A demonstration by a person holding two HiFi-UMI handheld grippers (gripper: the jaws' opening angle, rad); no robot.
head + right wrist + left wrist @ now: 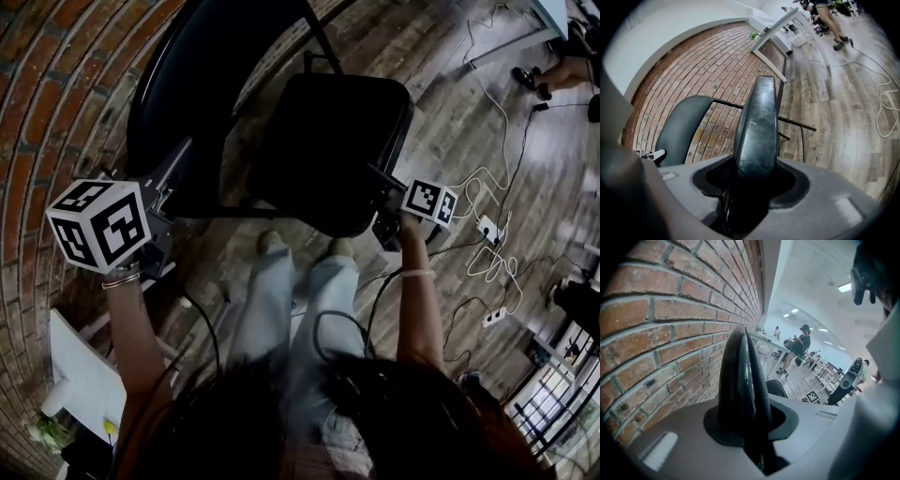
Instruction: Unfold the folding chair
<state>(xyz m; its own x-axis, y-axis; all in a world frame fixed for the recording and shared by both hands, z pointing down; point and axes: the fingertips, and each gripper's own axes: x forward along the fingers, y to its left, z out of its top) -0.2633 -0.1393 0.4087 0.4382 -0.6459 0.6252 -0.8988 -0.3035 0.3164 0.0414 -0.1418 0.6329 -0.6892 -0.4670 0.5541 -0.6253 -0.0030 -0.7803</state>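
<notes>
Subject: folding chair [319,112]. It stands on the wooden floor [469,112], close beside the curved brick wall [66,84] and straight ahead of your feet. The seat [333,169], black and padded, lies folded out, close to flat. The backrest [202,84] rises at the seat's far left, on the wall side. Thin dark frame tubes [797,123] cross behind it.

Right gripper [382,180]: you hold it at the seat's right edge. The jaws are clenched across the thick padded rim, which runs edge-on up the middle of the right gripper view.

Left gripper [180,161]: it sits at the backrest's lower left edge. The jaws stand narrow and appear clamped on the thin shell. The right gripper view shows its tip touching that edge.

Surroundings: your legs [281,300], in pale jeans, stop just short of the seat's front. Loose white cables [487,187] and a power strip [488,228] lie on the floor to the right, well apart from the chair. A white counter [84,375] sits lower left by the wall. The left gripper view shows a person [800,345] standing far off in a bright room.
</notes>
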